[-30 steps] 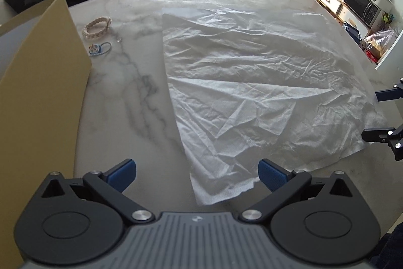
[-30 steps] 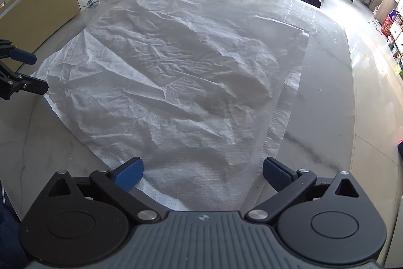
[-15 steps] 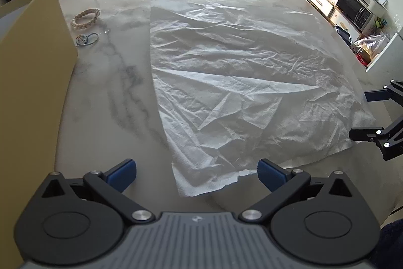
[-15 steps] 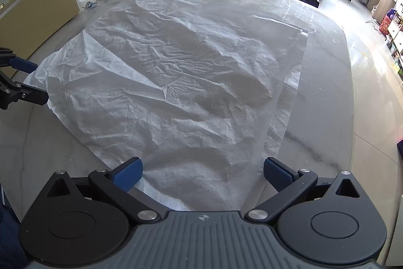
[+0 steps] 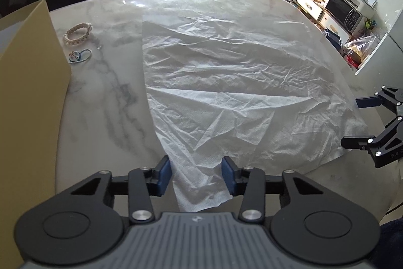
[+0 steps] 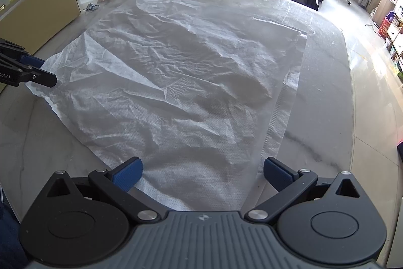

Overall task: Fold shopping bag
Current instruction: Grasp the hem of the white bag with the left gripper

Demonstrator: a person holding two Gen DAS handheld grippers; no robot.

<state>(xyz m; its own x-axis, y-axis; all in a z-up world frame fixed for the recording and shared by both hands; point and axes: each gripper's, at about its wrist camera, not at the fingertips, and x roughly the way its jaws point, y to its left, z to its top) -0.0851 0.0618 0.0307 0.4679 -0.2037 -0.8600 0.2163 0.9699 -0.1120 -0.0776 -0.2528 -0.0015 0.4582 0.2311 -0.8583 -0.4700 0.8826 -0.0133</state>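
Left gripper point(image 5: 196, 174), jaws half-open astride the white shopping bag point(image 5: 226, 92) corner, should pinch squarely; right gripper point(image 6: 202, 174), wide open and empty, takes its own corner likewise.

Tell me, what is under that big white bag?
The white shopping bag lies flat on the marble table. Anything beneath it is covered; its wrinkles show no clear shape of a hidden thing.

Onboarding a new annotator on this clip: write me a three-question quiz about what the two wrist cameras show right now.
1. True or false: the shopping bag lies spread flat on the marble table.
2. Which gripper has the narrower jaw gap: left gripper or right gripper?
3. What lies between the cardboard box and the bag?

Key:
1. True.
2. Left; its pads flank the bag's near corner.
3. A braided bracelet and a small blue-looped trinket.
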